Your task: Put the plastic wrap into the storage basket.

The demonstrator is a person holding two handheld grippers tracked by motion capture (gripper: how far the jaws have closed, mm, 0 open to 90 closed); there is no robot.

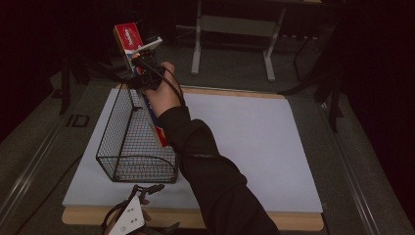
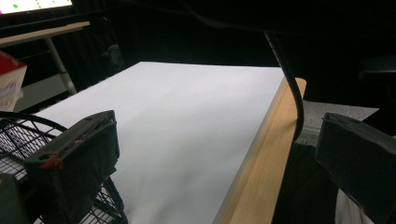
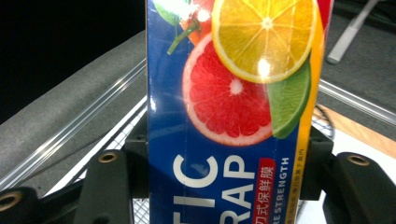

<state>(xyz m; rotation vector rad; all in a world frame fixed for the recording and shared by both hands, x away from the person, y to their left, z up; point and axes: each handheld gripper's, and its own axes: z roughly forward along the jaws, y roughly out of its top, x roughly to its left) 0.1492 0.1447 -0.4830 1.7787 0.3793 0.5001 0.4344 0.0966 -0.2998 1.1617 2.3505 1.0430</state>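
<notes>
One wrap box [image 1: 147,105] is hanging over the basket [image 1: 117,147], clamped by the right gripper [image 1: 145,73], not yet lowered inside; left gripper [image 1: 142,191] is idling with jaws apart.

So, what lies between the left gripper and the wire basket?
In the high view, a short bare strip of white sheet separates the left gripper from the wire basket; nothing lies there.

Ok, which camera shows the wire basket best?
The high view: the whole wire basket sits on the white mat. The left gripper view catches just its rim at lower left; the right gripper view shows some mesh behind the box.
</notes>
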